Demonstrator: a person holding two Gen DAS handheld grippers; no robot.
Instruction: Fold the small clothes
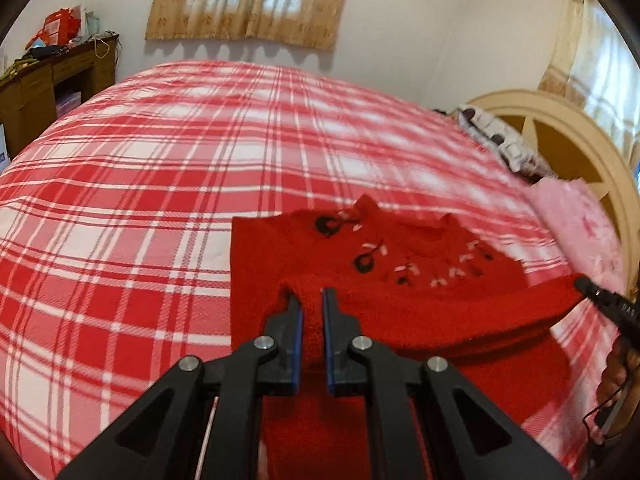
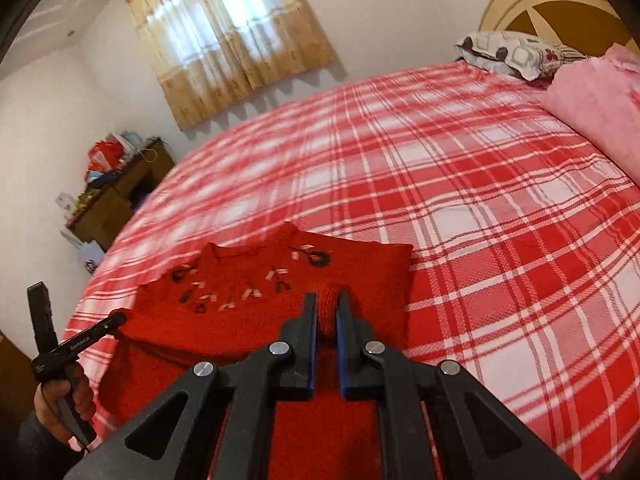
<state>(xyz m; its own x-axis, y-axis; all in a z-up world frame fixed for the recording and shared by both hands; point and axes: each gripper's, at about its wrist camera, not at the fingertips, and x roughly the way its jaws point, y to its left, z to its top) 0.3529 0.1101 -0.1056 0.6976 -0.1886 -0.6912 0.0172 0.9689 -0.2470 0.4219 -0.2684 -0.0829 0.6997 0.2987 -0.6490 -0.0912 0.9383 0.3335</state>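
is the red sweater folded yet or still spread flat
Partly folded: the red knit sweater has its near edge lifted and doubled over, pinched by both the left gripper and right gripper, while its embroidered top lies flat.

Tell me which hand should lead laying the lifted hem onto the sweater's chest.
Neither clearly; probably both together. The left tongs and right tongs are each shut on a bunched corner of the red sweater's hem, level with each other, short of the embroidered chest on the plaid bedspread.
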